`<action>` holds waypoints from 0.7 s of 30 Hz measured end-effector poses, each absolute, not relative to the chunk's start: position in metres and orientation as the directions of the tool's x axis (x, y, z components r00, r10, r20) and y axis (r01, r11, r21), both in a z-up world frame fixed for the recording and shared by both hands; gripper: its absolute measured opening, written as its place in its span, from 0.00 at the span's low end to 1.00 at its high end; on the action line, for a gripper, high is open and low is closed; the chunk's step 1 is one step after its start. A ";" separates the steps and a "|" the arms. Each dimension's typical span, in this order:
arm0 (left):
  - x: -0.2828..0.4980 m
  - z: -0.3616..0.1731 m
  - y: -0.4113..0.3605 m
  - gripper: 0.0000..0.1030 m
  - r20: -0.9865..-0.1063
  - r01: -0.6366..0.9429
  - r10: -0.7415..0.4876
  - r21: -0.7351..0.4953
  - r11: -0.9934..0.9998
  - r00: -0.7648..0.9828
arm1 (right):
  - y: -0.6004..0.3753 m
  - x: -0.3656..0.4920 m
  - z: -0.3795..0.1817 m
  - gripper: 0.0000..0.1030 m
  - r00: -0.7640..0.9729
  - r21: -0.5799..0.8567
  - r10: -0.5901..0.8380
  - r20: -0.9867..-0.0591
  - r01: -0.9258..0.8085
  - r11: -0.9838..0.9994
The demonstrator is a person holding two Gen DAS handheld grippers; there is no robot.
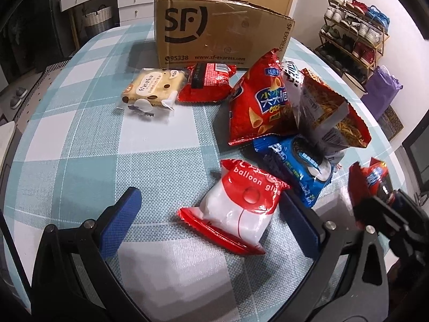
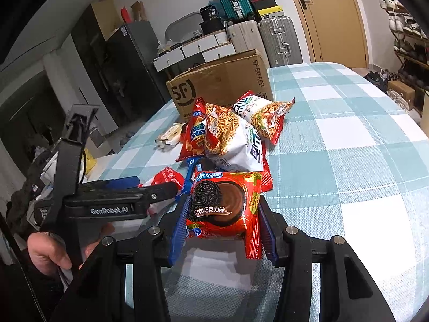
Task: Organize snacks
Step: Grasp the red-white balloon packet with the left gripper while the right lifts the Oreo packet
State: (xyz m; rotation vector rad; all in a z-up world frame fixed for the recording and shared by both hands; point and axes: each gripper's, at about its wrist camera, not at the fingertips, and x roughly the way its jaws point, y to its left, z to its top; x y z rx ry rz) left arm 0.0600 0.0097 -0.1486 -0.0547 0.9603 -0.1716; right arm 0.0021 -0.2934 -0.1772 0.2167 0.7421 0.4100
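My left gripper (image 1: 211,214) is open around a red-and-white "balloon glue" packet (image 1: 236,209) lying on the checked tablecloth; its fingers stand on either side, not touching. My right gripper (image 2: 224,222) is shut on a red Oreo pack (image 2: 225,206), held just above the table; it also shows in the left wrist view (image 1: 375,185). A blue Oreo pack (image 1: 295,169), a red chip bag (image 1: 260,107) and noodle snack bags (image 1: 329,115) are piled in the middle. A brown SF cardboard box (image 1: 214,35) stands behind them.
A cream biscuit pack (image 1: 152,88) and a small red pack (image 1: 206,83) lie in front of the box. The table (image 2: 348,134) drops off at the right edge. Suitcases (image 2: 278,40), drawers and a shoe rack (image 1: 354,35) stand beyond.
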 end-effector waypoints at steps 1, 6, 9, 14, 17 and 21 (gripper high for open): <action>0.059 -0.149 0.010 0.99 -0.808 0.121 -0.173 -0.126 0.985 0.563 | -0.294 0.003 -0.177 0.47 0.665 0.331 0.435 -0.607 -0.286 0.899; 0.055 -0.145 0.015 0.84 -0.796 0.108 -0.194 -0.162 0.981 0.573 | -0.294 -0.002 -0.172 0.47 0.676 0.321 0.430 -0.598 -0.290 0.902; 0.052 -0.143 0.013 0.48 -0.792 0.140 -0.205 -0.152 0.978 0.575 | -0.297 -0.006 -0.168 0.47 0.685 0.323 0.428 -0.589 -0.286 0.902; 0.044 -0.141 0.014 0.39 -0.785 0.169 -0.243 -0.177 0.970 0.570 | -0.296 -0.020 -0.157 0.47 0.704 0.308 0.422 -0.571 -0.293 0.905; 0.036 -0.138 0.014 0.39 -0.784 0.175 -0.243 -0.173 0.969 0.571 | -0.296 -0.026 -0.151 0.47 0.713 0.296 0.418 -0.563 -0.298 0.907; 0.024 -0.130 0.013 0.39 -0.772 0.186 -0.244 -0.165 0.969 0.587 | -0.297 -0.033 -0.143 0.47 0.716 0.309 0.428 -0.551 -0.302 0.902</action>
